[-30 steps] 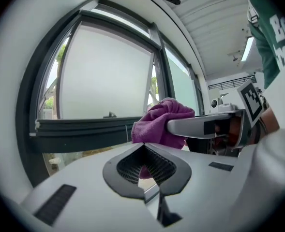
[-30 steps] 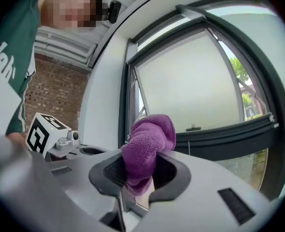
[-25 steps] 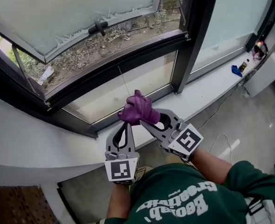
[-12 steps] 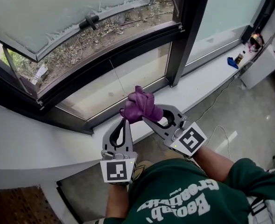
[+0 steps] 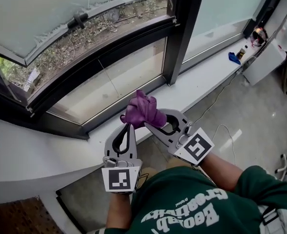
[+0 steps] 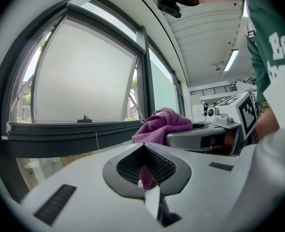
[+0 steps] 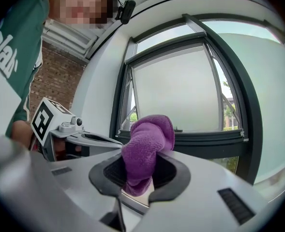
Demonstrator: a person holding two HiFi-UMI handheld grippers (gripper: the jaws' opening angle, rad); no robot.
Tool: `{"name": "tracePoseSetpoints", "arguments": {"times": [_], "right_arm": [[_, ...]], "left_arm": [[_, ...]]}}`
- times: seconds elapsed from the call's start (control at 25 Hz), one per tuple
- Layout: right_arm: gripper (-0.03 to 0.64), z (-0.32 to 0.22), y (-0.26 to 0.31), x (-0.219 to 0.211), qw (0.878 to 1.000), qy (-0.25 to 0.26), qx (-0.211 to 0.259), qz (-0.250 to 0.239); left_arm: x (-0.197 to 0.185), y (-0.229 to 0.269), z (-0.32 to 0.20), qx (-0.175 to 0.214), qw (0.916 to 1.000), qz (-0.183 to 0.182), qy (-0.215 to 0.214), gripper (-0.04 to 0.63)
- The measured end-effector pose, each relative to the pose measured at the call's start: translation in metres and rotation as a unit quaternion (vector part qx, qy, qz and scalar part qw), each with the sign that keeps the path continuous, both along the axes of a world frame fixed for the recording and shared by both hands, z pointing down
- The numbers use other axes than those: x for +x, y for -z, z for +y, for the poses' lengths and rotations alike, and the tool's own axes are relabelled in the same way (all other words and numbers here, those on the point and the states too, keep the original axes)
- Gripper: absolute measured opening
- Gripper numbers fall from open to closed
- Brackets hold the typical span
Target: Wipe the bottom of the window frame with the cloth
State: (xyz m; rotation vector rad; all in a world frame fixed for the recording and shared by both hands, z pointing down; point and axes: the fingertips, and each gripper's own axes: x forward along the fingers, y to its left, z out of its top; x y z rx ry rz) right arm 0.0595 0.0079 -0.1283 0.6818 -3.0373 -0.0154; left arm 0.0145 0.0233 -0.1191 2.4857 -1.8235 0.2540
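A crumpled purple cloth (image 5: pixel 141 111) is held up between both grippers, just in front of the white sill (image 5: pixel 201 87) and level with the dark bottom rail of the window frame (image 5: pixel 115 112). My left gripper (image 5: pixel 127 126) is shut on a lower fold of the cloth (image 6: pixel 162 124), pinching it from the left. From the right, my right gripper (image 5: pixel 151 125) is shut on the cloth (image 7: pixel 146 149), which bulges above its jaws. The two grippers sit tip to tip. I cannot tell whether the cloth touches the frame.
Above, the window sash (image 5: pixel 60 9) with a dark handle (image 5: pixel 78 19) is tilted open outward. A dark upright post (image 5: pixel 180 28) divides the panes. At the sill's far right lie a blue item (image 5: pixel 233 57) and small bottles (image 5: pixel 241 51). A cable (image 5: pixel 221 130) lies on the floor.
Both grippers stay together, still shut on the cloth. The window and sill have slid left and up in the head view.
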Motion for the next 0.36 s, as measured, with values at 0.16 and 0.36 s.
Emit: {"name": "tracePoseSetpoints", "arguments": {"times": [0.16, 0.36], "right_arm": [[0.098, 0.001, -0.001, 0.015, 1.000, -0.011, -0.005, -0.005], [0.098, 0.008, 0.000, 0.028, 1.000, -0.005, -0.002, -0.003]], "left_arm": [[0.021, -0.002, -0.002, -0.004, 0.9998, -0.009, -0.017, 0.006], [0.042, -0.005, 0.003, -0.006, 0.9995, -0.010, -0.029, 0.006]]}}
